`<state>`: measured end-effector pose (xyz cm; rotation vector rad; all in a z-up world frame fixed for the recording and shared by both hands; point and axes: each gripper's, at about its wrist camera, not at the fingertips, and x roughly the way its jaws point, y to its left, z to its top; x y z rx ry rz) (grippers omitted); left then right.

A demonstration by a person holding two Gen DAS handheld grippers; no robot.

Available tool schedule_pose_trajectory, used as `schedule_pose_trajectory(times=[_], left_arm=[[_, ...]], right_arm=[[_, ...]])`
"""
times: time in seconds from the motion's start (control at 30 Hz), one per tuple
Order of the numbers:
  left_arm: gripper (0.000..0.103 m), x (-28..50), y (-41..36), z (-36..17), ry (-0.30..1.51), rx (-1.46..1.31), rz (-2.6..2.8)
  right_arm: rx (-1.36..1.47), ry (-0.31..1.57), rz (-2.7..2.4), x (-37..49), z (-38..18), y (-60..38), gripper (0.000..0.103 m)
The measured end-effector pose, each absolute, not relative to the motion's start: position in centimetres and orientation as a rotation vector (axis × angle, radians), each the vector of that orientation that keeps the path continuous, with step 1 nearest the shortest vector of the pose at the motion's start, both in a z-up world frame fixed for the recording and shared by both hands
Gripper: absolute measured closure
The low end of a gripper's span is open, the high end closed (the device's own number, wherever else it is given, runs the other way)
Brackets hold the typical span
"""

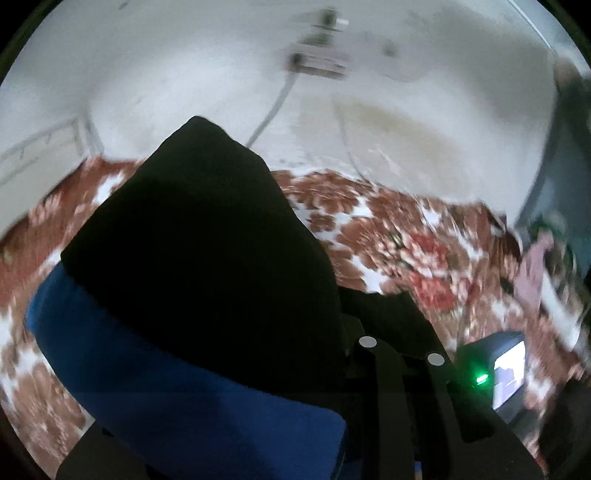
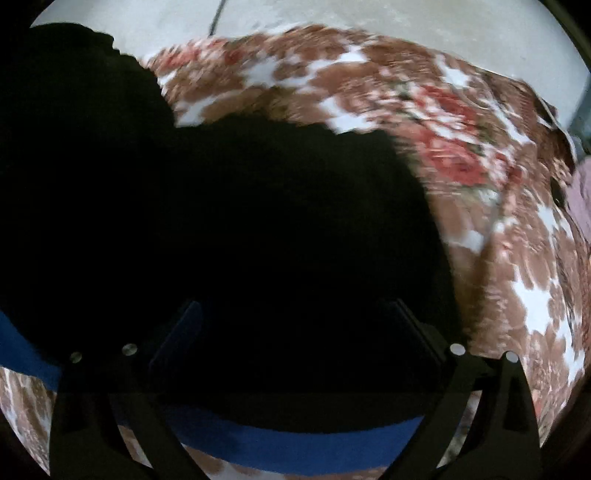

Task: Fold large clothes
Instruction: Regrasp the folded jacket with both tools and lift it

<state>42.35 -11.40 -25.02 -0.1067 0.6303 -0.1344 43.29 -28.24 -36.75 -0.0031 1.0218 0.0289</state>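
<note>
Left wrist view: a black garment (image 1: 199, 236) with a blue band (image 1: 166, 369) along its lower edge fills the centre and left of the frame, draped up from the bottom and peaking at upper centre. The left gripper (image 1: 399, 354) sits at lower right of centre; its dark fingers stand close together and the black cloth runs straight into them, so it reads as pinched on the garment. The cloth hides the fingertips.

Behind the garment, a floral bedspread (image 1: 399, 236), brown, white and red, crosses the middle of the frame, blurred. Above it, a pale wall (image 1: 184, 74) with a blurred fixture (image 1: 317, 62) at top centre and a cable hanging below it. At lower right, a small device with a lit screen (image 1: 511, 373) and a green light (image 1: 481, 378). At the right edge, a pinkish cloth (image 1: 535, 269), too blurred to identify.

Right wrist view: the same black garment (image 2: 240, 221) covers the left and centre of the frame, lying on the bedspread (image 2: 498, 221); its blue band (image 2: 295, 443) curves across the bottom. The right gripper (image 2: 291, 306) has its fingers spread wide, one at lower left, one at lower right, with the black cloth lying in the gap between them. Whether the fingertips touch the cloth cannot be told; dark on dark. Nothing is seen clamped.

Bedspread shows at upper centre and right, and again below the band. Pale wall (image 2: 369, 14) along the top edge.
</note>
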Motion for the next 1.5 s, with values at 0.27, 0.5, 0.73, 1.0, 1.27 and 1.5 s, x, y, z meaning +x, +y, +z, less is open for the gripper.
schedule_pose_trajectory(times=[0.27, 0.5, 0.73, 1.0, 1.27, 1.5], left_arm=[[0.079, 41.8, -23.8, -28.3, 0.659, 0.216, -0.187], [0.079, 38.2, -35.5, -40.6, 0.696, 0.801, -0.213], [0.078, 36.7, -36.3, -43.2, 0.636, 0.96, -0.205], [0.078, 35.9, -36.3, -43.5, 0.61, 1.008, -0.209], [0.078, 35.7, -36.7, -43.8, 0.592, 1.019, -0.209], [0.046, 34.6, -36.6, -43.8, 0.487, 1.122, -0.151]], right_arm=[[0.141, 1.061, -0.038, 41.5, -33.5, -42.9, 0.005], [0.316, 1.063, -0.098, 41.9, -31.6, -53.4, 0.005], [0.691, 1.135, 0.249, 44.4, -32.1, -54.1, 0.005], [0.654, 1.364, 0.552, 49.2, -33.4, -44.4, 0.005], [0.513, 1.528, 0.539, 51.3, -37.6, -40.7, 0.005], [0.416, 1.597, 0.49, 52.1, -39.6, -40.0, 0.081]])
